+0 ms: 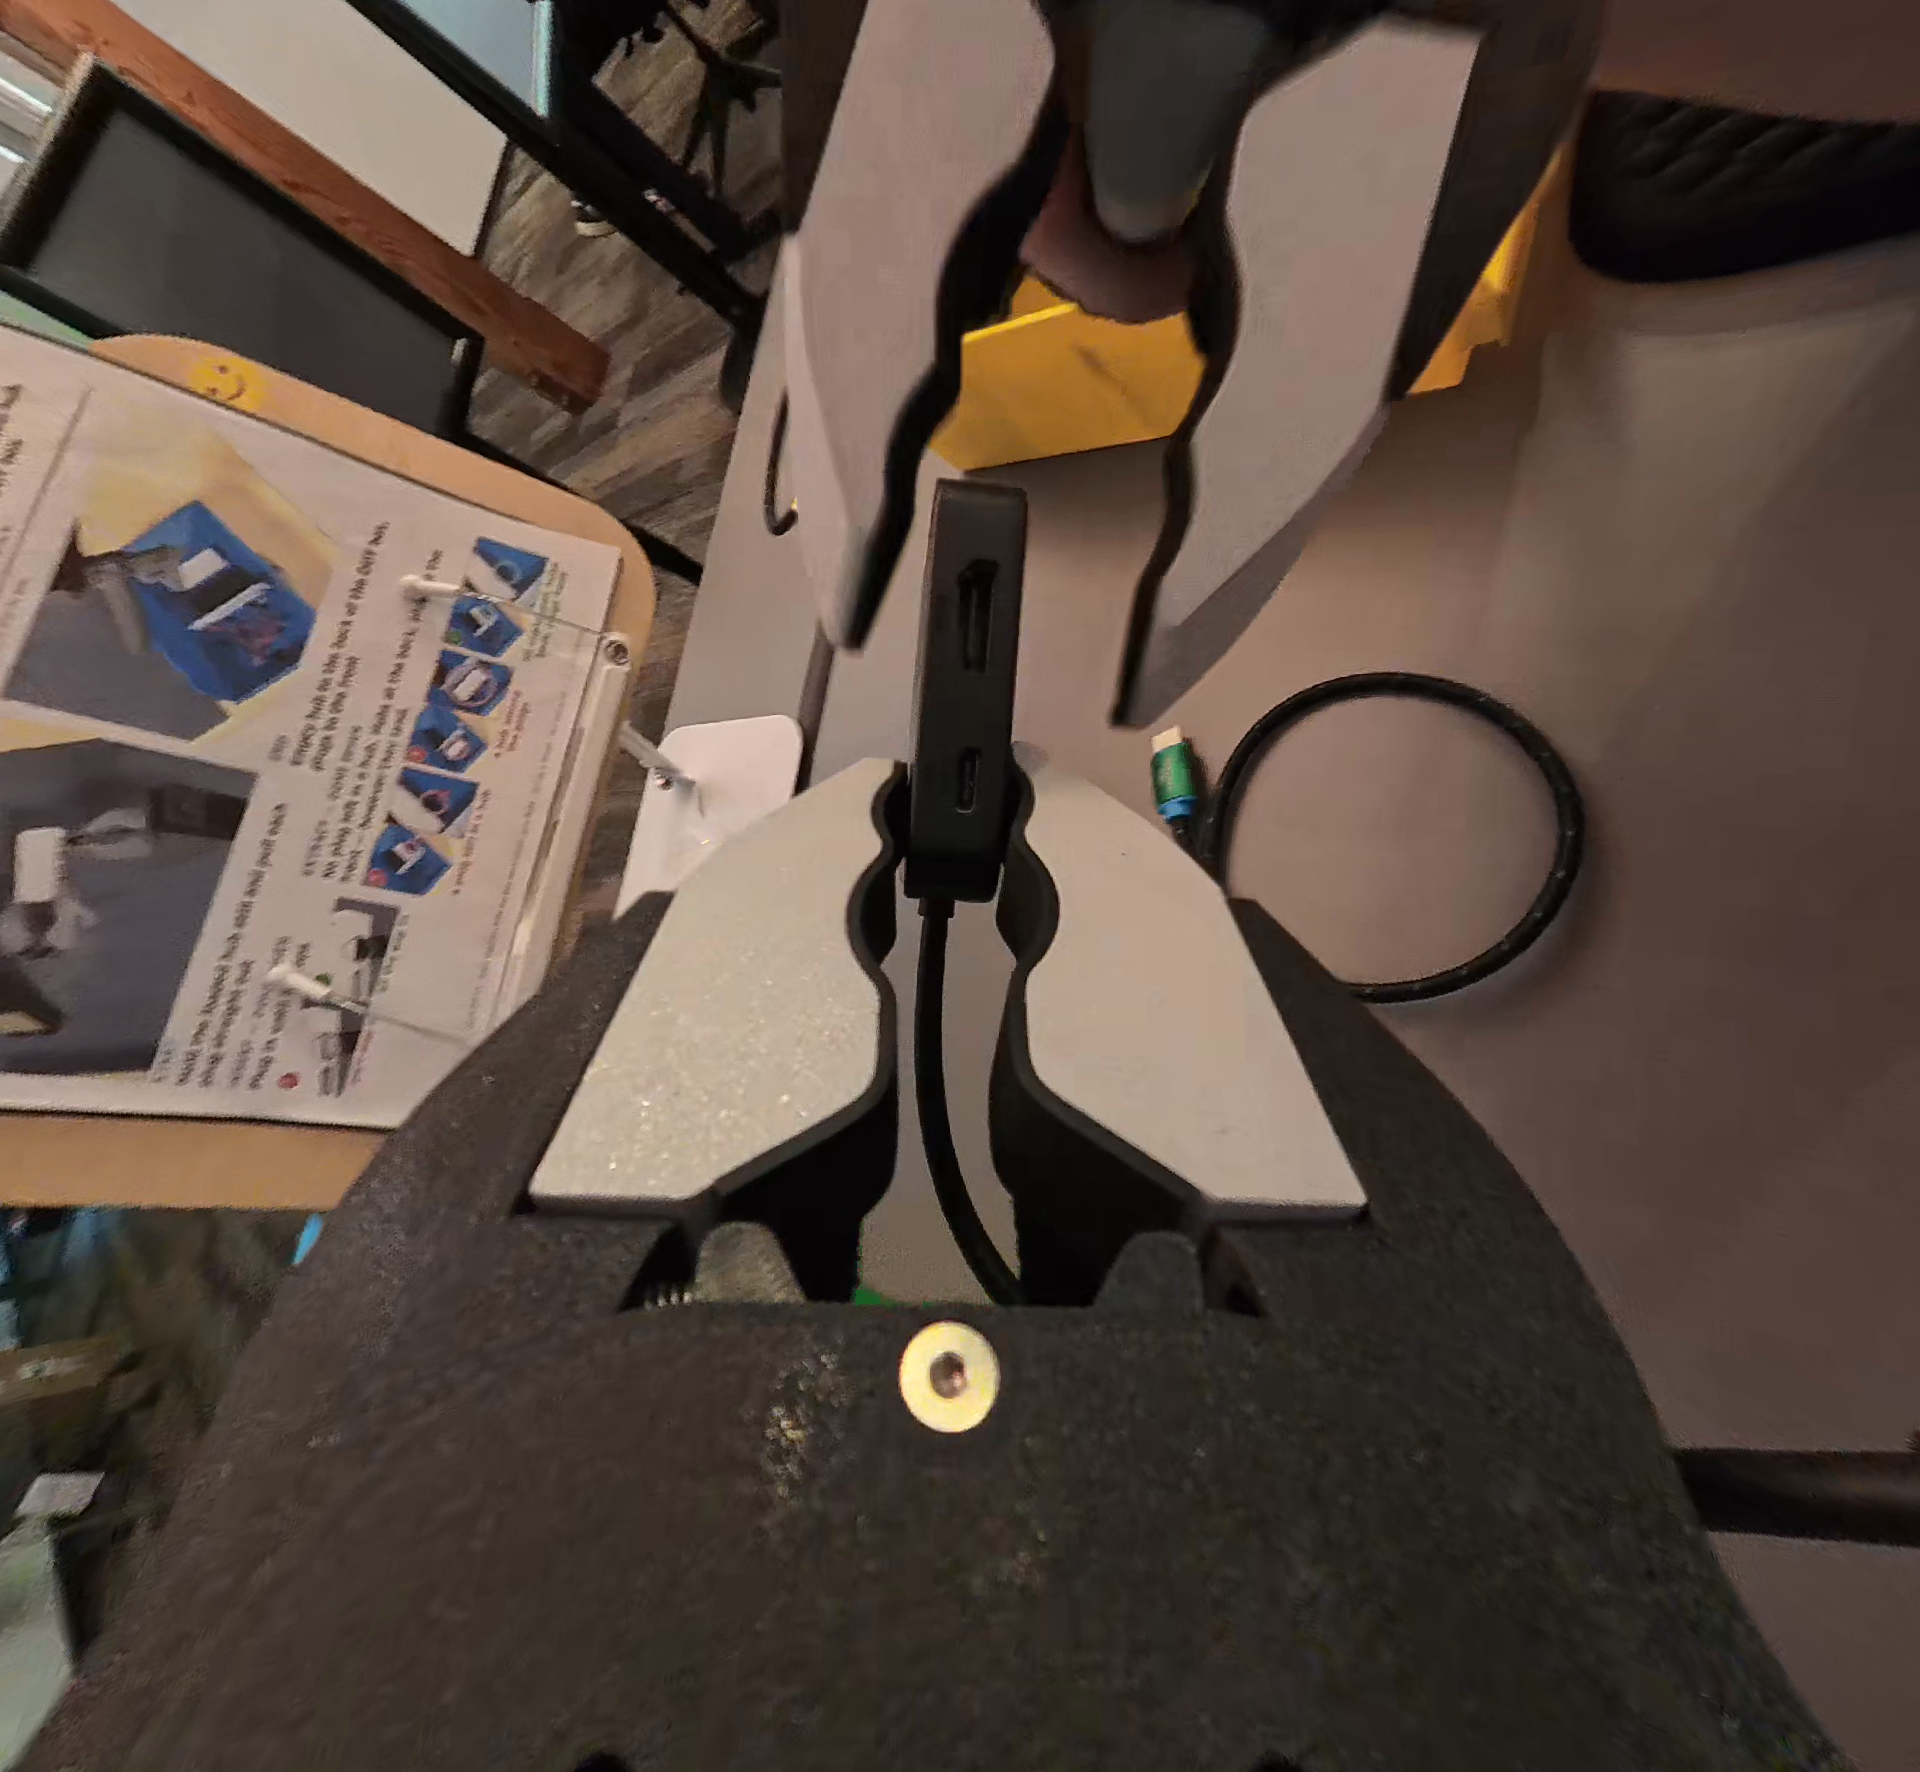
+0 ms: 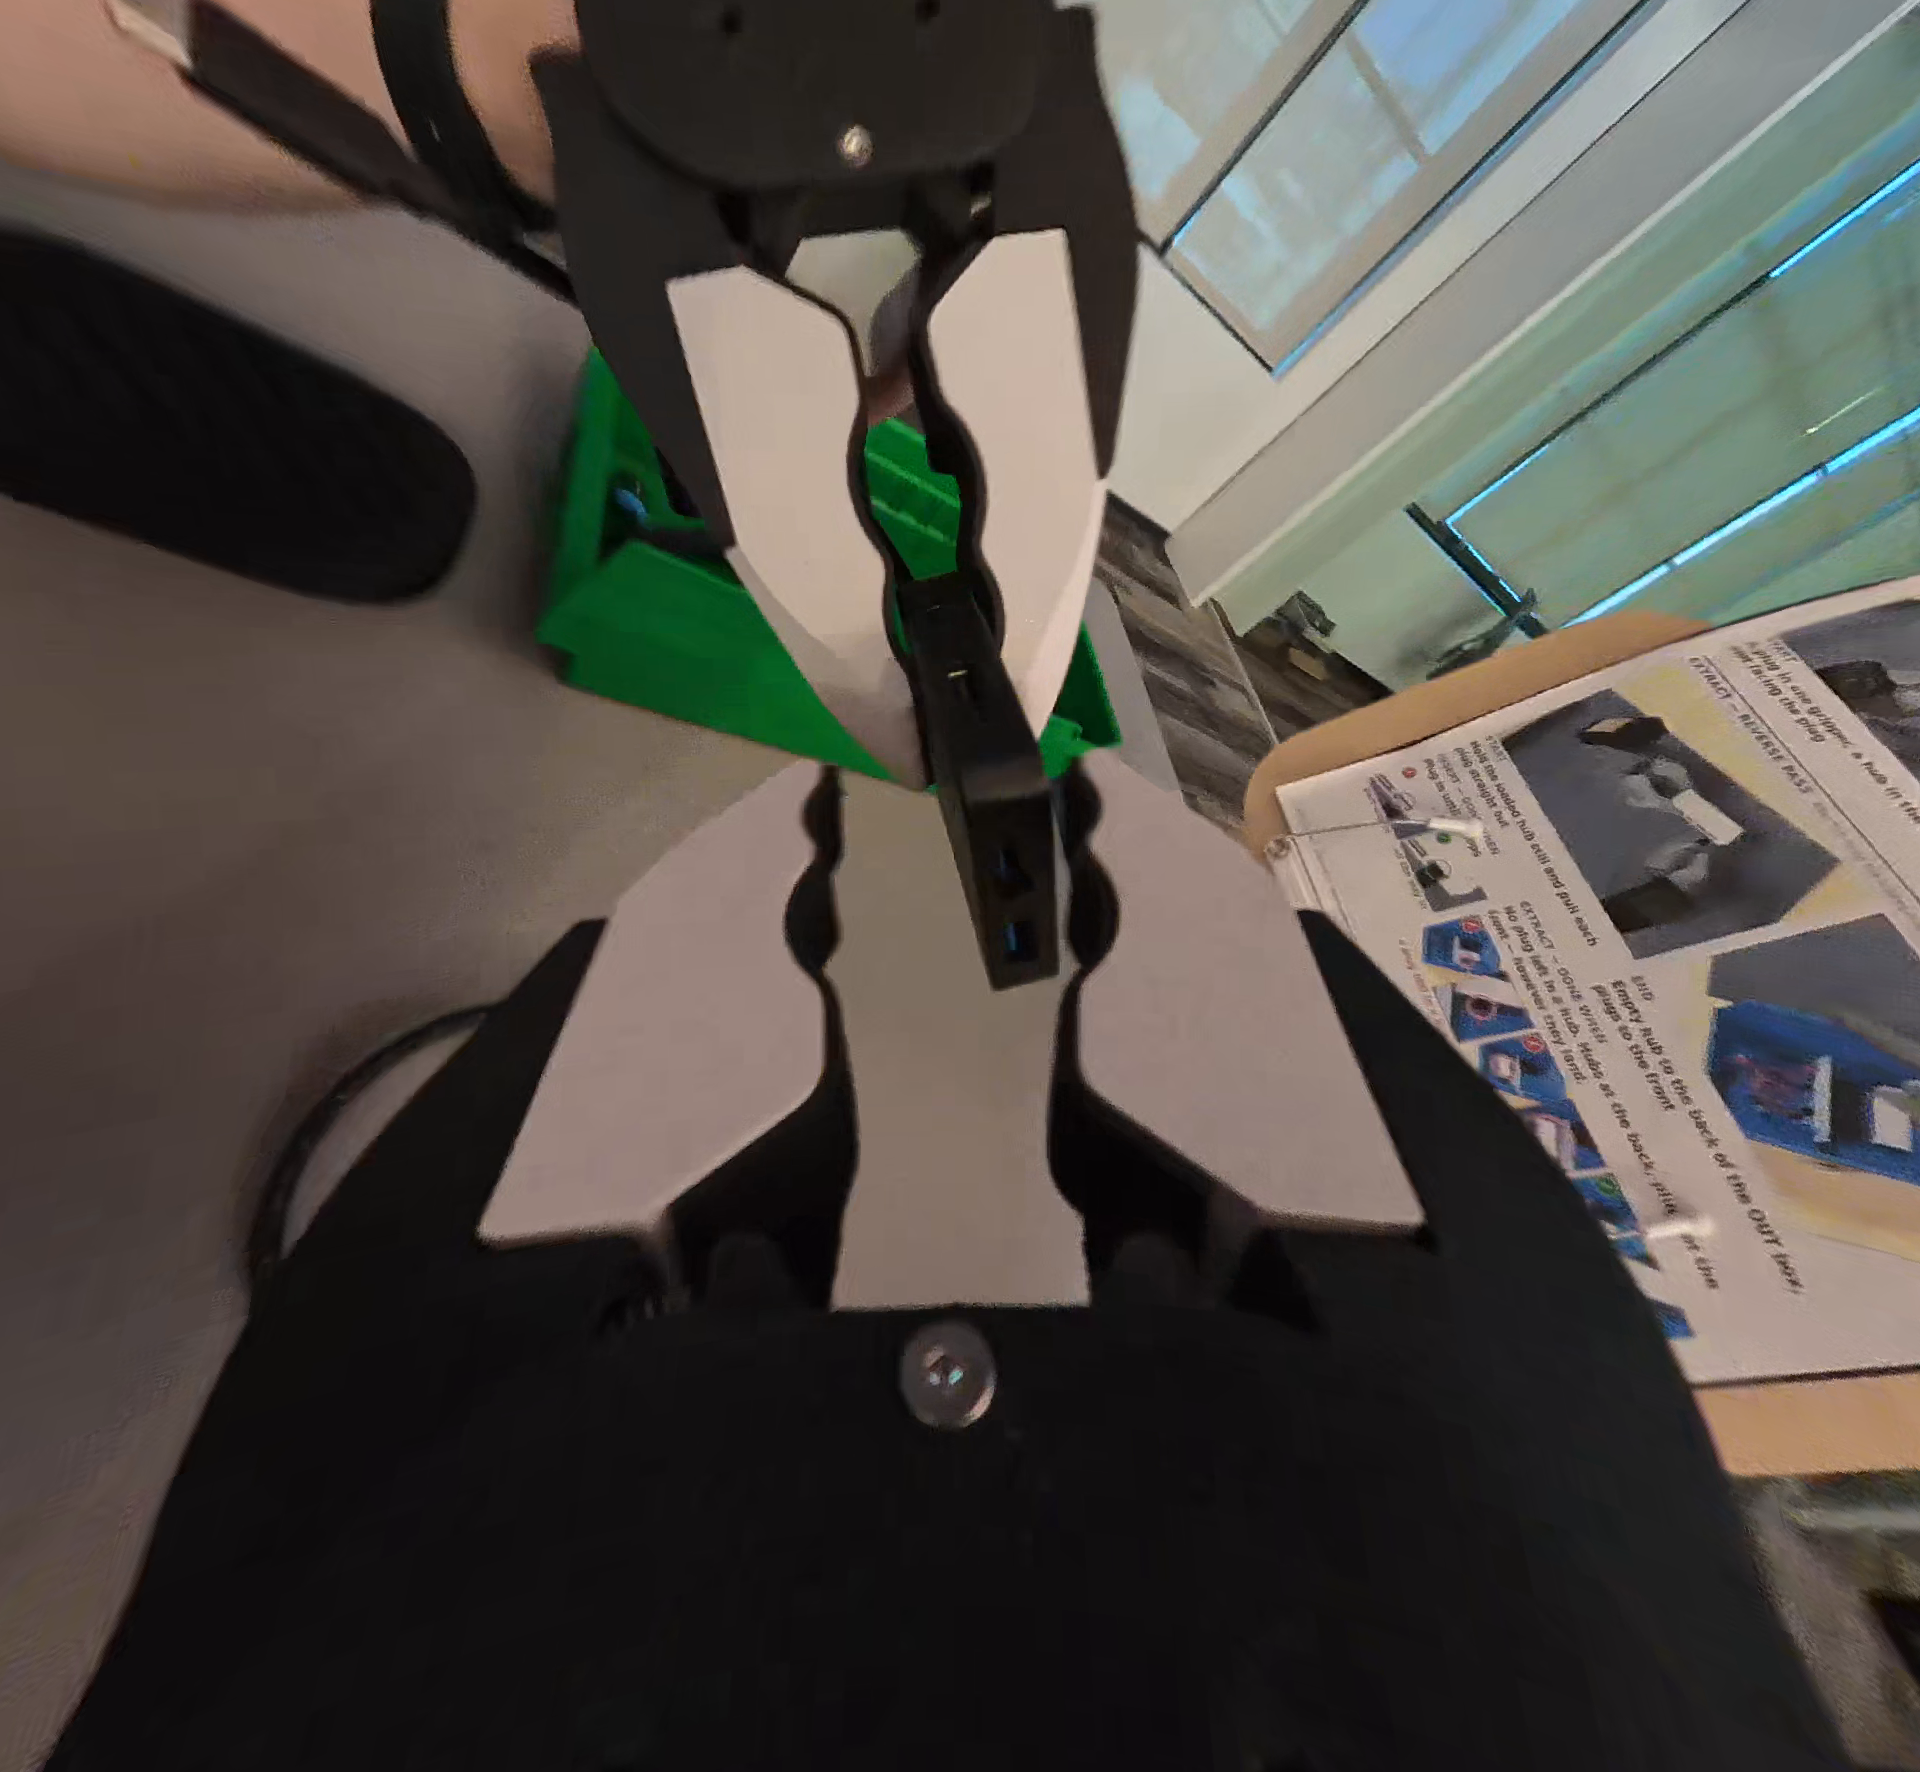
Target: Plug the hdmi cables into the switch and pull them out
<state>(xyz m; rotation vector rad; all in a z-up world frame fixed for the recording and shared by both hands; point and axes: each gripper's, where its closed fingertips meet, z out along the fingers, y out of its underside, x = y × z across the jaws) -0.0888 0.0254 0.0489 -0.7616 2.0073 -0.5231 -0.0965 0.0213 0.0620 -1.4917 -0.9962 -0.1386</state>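
- Grey table (image 1: pixel 1662 579) underfoot, window wall beyond in the right wrist view; both views slightly blurred.
- Switch (image 1: pixel 961 683): small black hub, held off the table, ports facing the right gripper. We see every visible port empty, no plug seated.
- Left gripper (image 1: pixel 958 823): we have it pinched on the switch's tail end, where its own black lead exits back between the fingers. In the right wrist view the same grip shows farther off (image 2: pixel 940 642), the switch (image 2: pixel 992 849) jutting toward the right gripper.
- Right gripper (image 2: pixel 951 875): spread wide, holding nothing. The switch's free end sits between its fingers but we see a gap on each side, no contact.
- Cable (image 1: pixel 1403 829): black, coiled loosely on the table, its green-collared plug (image 1: pixel 1172 772) lying just beside the left gripper's right finger. Nobody holds it.
- Second plug (image 2: pixel 145 8): silver-tipped, black-bodied, up left in the right wrist view; likely the switch's own lead end, we can't be sure.
- Around: green box (image 2: pixel 665 621) behind the left gripper, yellow box (image 1: pixel 1060 382) behind the right, instruction sheet (image 1: pixel 260 735) on a tan board.
- Progress, our read: either no plug is in yet or a pull-out has finished; these views can't settle which. Next we'd need the right gripper to fetch the green plug.
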